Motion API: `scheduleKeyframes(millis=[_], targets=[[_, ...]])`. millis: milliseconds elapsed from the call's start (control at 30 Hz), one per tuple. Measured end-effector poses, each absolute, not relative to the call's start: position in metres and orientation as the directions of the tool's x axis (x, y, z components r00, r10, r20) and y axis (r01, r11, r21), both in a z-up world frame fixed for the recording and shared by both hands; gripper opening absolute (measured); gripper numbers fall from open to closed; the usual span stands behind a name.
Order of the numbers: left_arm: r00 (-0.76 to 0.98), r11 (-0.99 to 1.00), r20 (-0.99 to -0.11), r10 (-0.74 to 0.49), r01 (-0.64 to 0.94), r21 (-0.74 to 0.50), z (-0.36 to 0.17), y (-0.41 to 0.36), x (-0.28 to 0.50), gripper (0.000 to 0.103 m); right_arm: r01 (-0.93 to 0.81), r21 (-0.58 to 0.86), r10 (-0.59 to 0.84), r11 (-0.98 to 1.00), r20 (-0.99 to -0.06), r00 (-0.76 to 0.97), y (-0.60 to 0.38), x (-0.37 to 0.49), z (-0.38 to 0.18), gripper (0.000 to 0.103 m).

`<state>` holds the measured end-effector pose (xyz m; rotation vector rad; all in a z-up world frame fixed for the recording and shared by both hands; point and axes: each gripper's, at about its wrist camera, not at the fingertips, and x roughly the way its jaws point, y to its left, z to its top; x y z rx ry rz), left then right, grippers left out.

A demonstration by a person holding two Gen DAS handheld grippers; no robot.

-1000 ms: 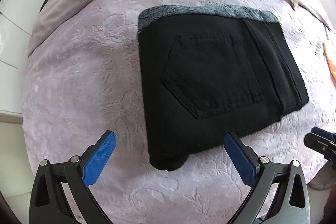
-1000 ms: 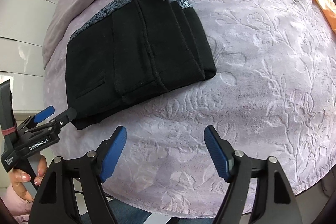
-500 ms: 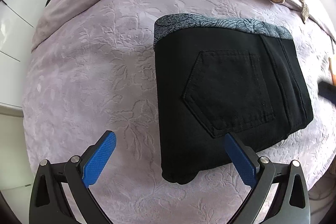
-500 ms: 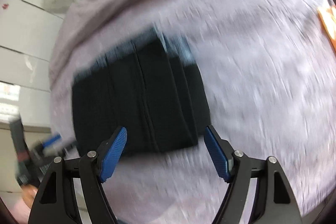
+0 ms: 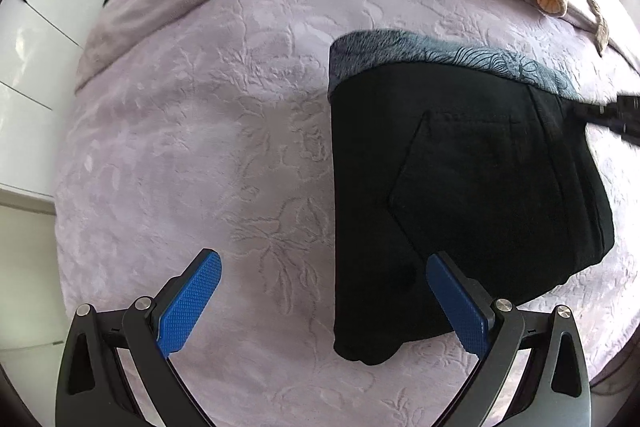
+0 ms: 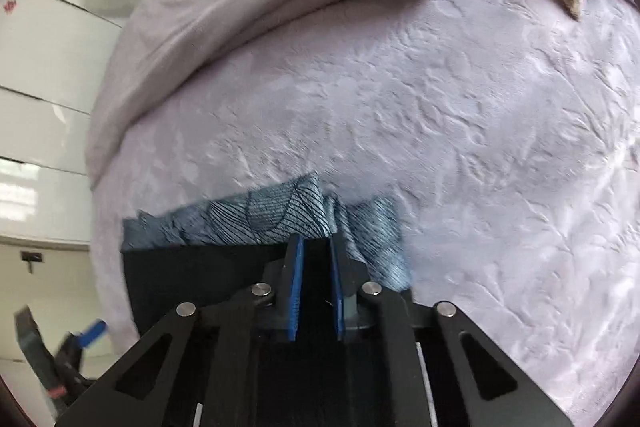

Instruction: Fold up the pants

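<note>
Pants point(image 5: 460, 195): folded black bundle on the lilac bedspread point(image 5: 200, 147)
Left gripper point(image 5: 328, 299): jaws spread wide, empty, at the bundle's near corner
Right gripper point(image 6: 316, 267): jaws just closing, clenched on the bundle's far edge

Lilac embossed bedspread point(image 5: 208, 147) beside glossy white cabinets point(image 6: 44, 75) (daylit).

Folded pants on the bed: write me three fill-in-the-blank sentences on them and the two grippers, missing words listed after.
1. The folded pants are ____ in colour, with a blue patterned lining showing at their far edge.
2. The left gripper has its jaws ____.
3. The right gripper has just been closing, with the ____ between its blue pads.

Missing words: black; open; pants
</note>
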<state>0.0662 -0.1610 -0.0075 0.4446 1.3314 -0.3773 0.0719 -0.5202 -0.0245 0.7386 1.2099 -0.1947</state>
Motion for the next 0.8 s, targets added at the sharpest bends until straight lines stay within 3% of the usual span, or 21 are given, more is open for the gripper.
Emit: scheduleKeyframes(millis=[400,567,633,800], targets=[[0.195,0.850,-0.980,-0.025,0.520,0.082,-0.012,-0.168,0.071,0.103,0.540,0.448,0.292,0.712,-0.889,0.353,-0.502,0.009,-0.031,0.015],[0.192,0.848,-0.981,-0.024,0.524,0.082,-0.013,-0.170,0.068,0.103,0.547,0.439,0.286,0.713,-0.894,0.345,-0.493,-0.011,-0.025,0.034],[0.193,0.846,-0.981,-0.021,0.527,0.085,-0.013,-0.171,0.068,0.103,0.539,0.416,0.272,0.732,-0.904,0.329,-0.491,-0.013,-0.021,0.047],[0.196,0.842,-0.980,-0.016,0.531,0.092,-0.014,-0.172,0.067,0.103,0.514,0.372,0.247,0.773,-0.923,0.295,-0.481,-0.021,-0.019,0.055]])
